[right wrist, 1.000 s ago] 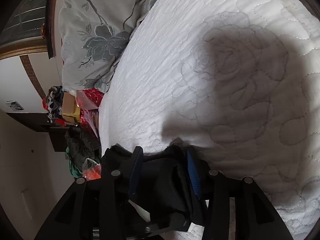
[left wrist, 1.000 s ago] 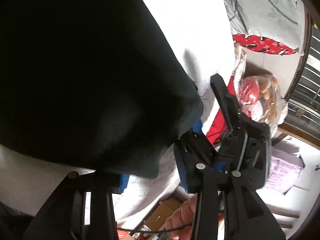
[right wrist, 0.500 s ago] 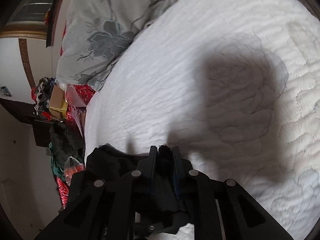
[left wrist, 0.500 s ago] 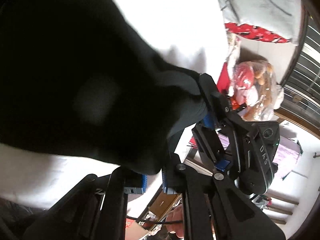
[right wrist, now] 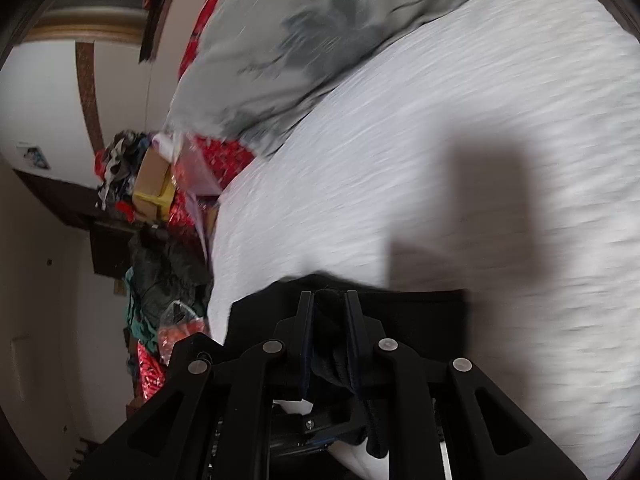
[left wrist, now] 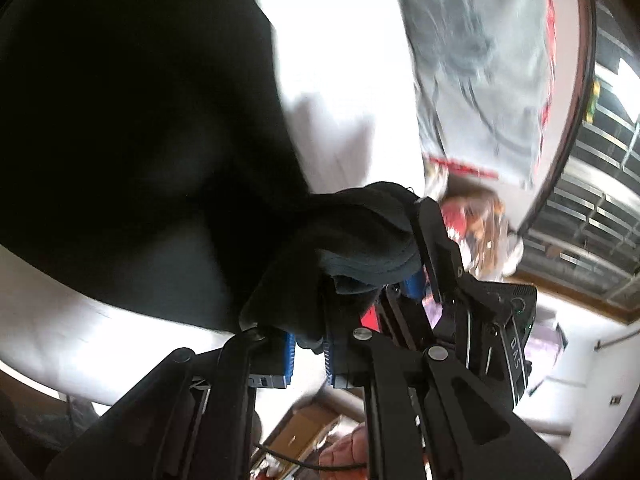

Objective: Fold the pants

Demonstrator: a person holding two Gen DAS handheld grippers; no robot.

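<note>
Left wrist view: left gripper (left wrist: 309, 350) nearly closed, pinching black pants (left wrist: 152, 152); right gripper (right wrist: 328, 320) likewise clamped on pants fabric.

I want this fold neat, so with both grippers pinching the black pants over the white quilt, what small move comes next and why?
Probably carry both edges together across the quilt: the left gripper and right gripper each pinch the black pants, bunched but not yet laid flat.

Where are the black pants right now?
The black pants fill the left side of the left wrist view, above the white quilt, pinched by the left gripper and right gripper.
</note>
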